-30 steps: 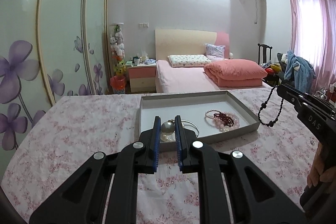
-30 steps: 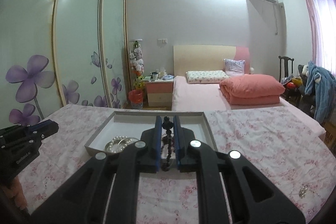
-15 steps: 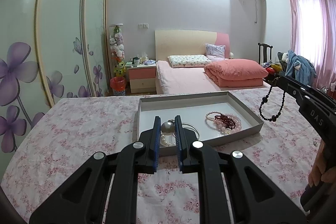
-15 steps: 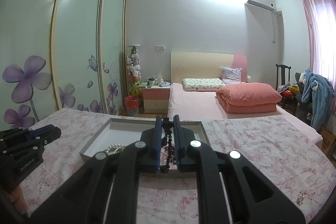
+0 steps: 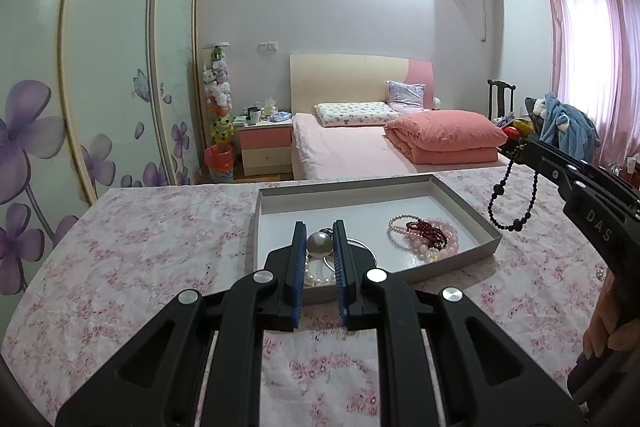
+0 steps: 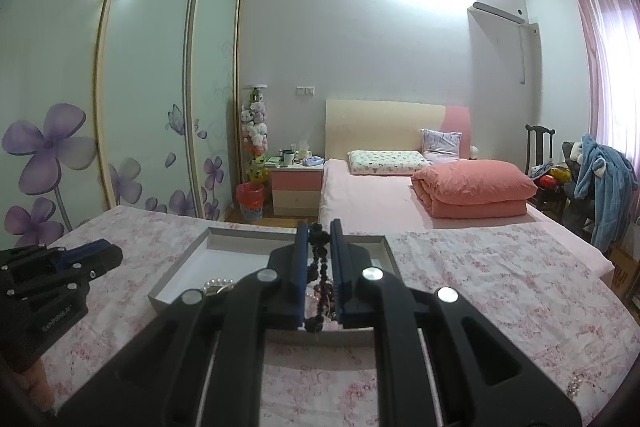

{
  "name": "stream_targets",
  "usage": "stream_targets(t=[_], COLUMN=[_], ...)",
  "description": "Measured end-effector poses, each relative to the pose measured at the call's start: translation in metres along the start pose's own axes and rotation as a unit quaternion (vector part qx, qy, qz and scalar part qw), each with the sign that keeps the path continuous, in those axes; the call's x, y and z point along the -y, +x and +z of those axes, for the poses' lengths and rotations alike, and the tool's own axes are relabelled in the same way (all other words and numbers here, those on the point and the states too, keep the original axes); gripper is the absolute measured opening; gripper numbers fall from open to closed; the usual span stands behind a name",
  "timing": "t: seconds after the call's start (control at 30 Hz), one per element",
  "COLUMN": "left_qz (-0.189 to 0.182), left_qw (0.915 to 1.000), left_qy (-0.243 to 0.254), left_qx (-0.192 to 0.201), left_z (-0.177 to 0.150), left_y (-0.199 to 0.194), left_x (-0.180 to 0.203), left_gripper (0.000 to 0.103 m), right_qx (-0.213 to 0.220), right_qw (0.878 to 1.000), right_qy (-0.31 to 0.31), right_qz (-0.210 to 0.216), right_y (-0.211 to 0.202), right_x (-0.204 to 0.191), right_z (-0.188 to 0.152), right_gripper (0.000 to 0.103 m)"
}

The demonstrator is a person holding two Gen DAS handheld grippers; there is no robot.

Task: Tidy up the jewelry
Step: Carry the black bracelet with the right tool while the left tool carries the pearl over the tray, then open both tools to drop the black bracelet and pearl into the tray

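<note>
Jewelry sits partly in a shallow grey tray [image 5: 464, 227] on the pink floral tablecloth [image 5: 160, 247], and much of it is hard to make out. Inside the tray, toward its right wall, a pale pink bead bracelet [image 5: 444, 247], a dark red bead strand [image 5: 424, 229] and a thin white pearl strand [image 5: 400, 221] lie tangled in one heap. At the tray's near left corner, a silver ring-shaped piece [image 5: 362, 247] and a small pearl strand [image 5: 316, 277] are largely hidden behind the left gripper [image 5: 319, 241], whose blue pads are clenched on a large round pearl [image 5: 319, 243] just above that corner.

The right gripper [image 6: 319, 251] is clamped on a black bead necklace [image 5: 512, 203], which hangs in a loop off the tray's right side; in its own view the beads blur into the dark jaws and block most of the tray's contents.

Right of the tray, at the tablecloth's edge, a small sparkly item [image 6: 576, 385] is too small to identify.

White letters "DAS" [image 5: 599, 225] show on the right gripper's body. The print on the left gripper's side [image 6: 56, 317] is too blurred to read surely.
</note>
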State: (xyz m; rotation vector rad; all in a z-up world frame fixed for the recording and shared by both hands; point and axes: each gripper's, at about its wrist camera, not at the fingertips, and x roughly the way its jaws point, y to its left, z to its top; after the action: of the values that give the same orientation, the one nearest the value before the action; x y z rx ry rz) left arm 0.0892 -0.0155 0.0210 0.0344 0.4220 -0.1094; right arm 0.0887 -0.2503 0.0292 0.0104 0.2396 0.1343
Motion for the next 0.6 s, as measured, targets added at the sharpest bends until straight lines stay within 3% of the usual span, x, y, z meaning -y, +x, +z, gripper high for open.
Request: stream_targets(t=[0.33, 0.6], left_qz=[-0.019, -0.026], left_qw=[0.9989, 0.9989], left_qy=[-0.032, -0.019], left_qx=[-0.027, -0.035], left_z=[0.005, 0.011], left_y=[0.044, 0.069], left_x=[-0.007, -0.003], left_gripper=[0.014, 0.014], right_qx=[-0.014, -0.028], right_qw=[1.000, 1.000], right_qy=[0.004, 0.001], right_qz=[-0.009, -0.008], right_y=[0.038, 0.072], right_x=[0.009, 0.008], right_z=[0.001, 0.002], right_gripper=[0.012, 0.012])
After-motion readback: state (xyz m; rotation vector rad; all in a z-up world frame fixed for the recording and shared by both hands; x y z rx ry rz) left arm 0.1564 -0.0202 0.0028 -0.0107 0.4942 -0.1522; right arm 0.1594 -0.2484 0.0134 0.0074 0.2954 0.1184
